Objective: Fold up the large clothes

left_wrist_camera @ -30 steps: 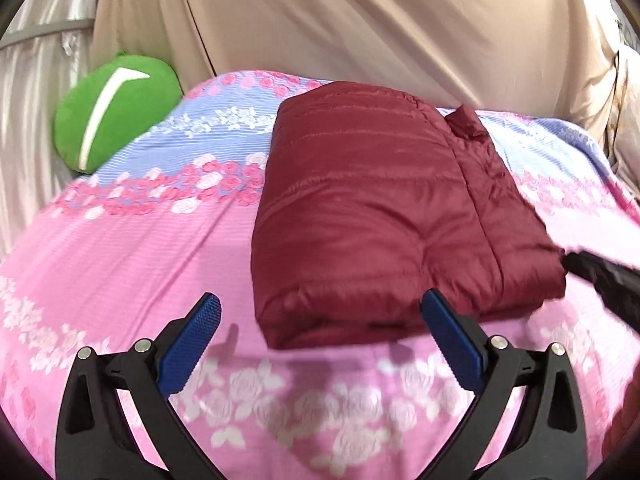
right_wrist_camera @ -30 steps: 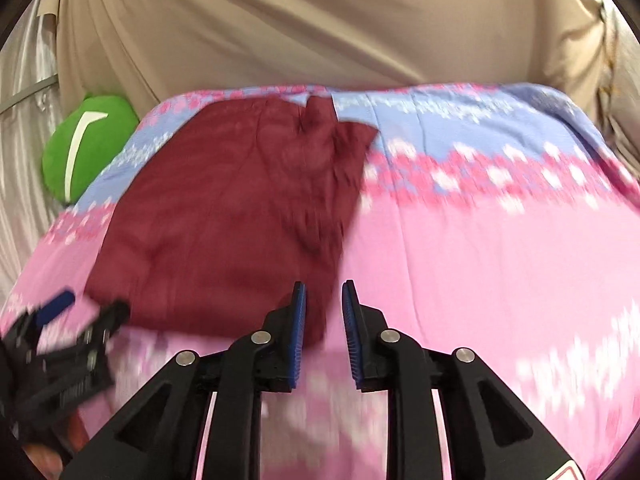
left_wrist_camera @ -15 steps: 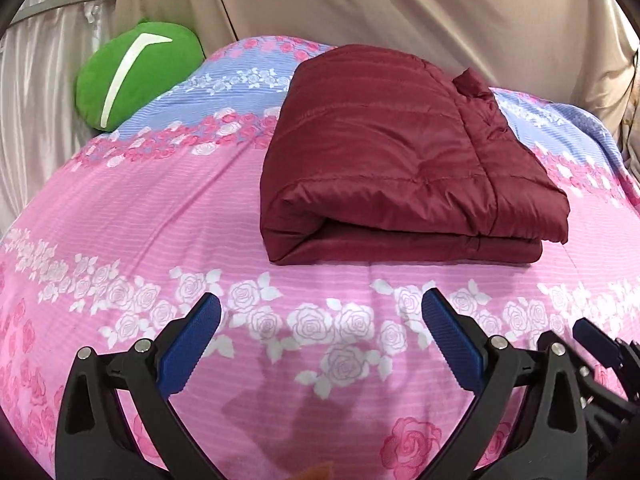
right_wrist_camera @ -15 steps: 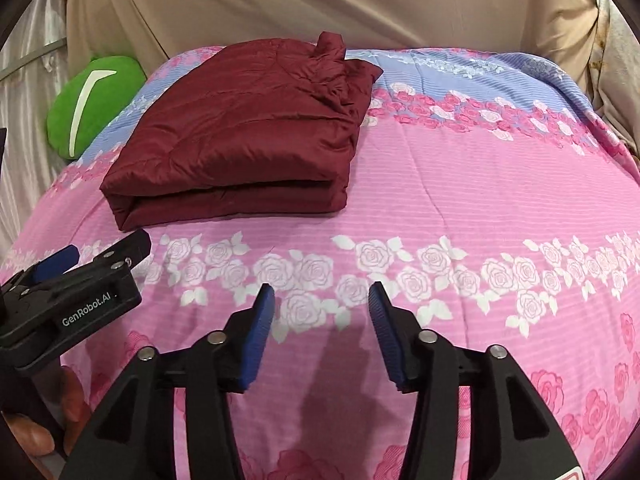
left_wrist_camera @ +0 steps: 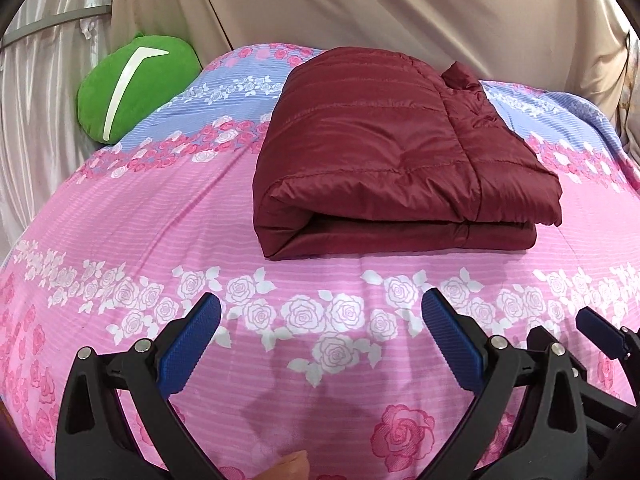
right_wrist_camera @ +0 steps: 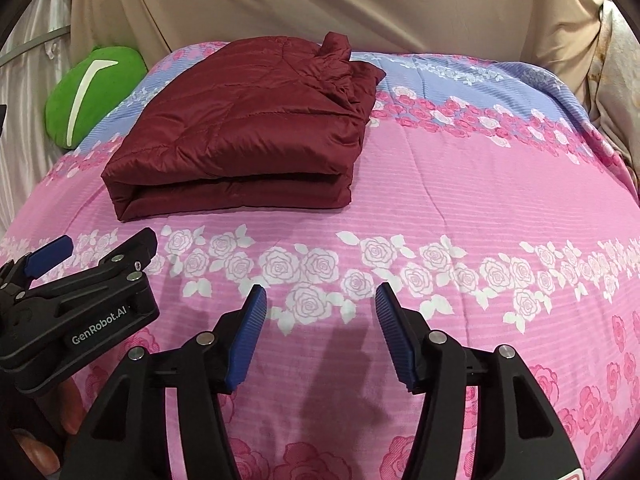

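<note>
A dark red quilted jacket [left_wrist_camera: 396, 156] [right_wrist_camera: 244, 136] lies folded into a thick rectangle on the bed, its collar bunched at the far right corner. My left gripper [left_wrist_camera: 320, 312] hovers open over the bedspread in front of the jacket's near fold, with nothing between its blue pads. My right gripper [right_wrist_camera: 320, 300] hangs to the right of it, short of the jacket; its jaws are opening and nothing is between them. In the right wrist view the left gripper [right_wrist_camera: 92, 248] shows at the lower left. The jacket touches neither gripper.
The bed wears a pink and blue rose-patterned bedspread [left_wrist_camera: 160, 208] [right_wrist_camera: 480, 184]. A round green cushion [left_wrist_camera: 132, 88] [right_wrist_camera: 88, 96] rests at the far left corner. Beige curtains [left_wrist_camera: 360, 8] hang behind the bed, and a pale curtain [left_wrist_camera: 36, 80] hangs to the left.
Both grippers have pulled back from the jacket toward the bed's near side. The right gripper's jaws went from nearly shut to wide apart. The jacket lies still, folded.
</note>
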Available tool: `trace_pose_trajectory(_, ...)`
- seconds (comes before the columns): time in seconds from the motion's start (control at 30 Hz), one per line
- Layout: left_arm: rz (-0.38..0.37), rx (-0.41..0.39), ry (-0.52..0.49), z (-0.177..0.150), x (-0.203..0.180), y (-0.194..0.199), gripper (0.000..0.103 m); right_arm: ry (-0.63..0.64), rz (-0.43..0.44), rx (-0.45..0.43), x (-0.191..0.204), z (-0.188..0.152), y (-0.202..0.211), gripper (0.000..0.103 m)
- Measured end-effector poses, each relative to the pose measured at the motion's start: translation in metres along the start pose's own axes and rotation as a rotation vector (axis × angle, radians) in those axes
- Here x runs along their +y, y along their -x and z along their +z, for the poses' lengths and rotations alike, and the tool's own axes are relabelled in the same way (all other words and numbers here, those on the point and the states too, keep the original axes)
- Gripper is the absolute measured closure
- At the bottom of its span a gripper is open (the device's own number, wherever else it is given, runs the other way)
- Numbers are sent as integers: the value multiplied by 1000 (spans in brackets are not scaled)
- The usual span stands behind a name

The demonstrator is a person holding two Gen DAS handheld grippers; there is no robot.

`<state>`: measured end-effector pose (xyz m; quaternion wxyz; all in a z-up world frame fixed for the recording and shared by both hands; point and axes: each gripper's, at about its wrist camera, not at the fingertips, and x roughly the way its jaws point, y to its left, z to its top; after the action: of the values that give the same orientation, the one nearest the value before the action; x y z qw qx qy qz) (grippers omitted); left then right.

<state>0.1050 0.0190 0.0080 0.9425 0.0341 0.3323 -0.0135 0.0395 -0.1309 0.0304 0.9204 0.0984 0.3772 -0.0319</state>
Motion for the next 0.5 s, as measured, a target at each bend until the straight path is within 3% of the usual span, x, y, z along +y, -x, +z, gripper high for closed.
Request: trace_pose_trajectory(0.5,5,-5,-25,-1,-6,1,5,45,-60,-29,12,-1,5,47)
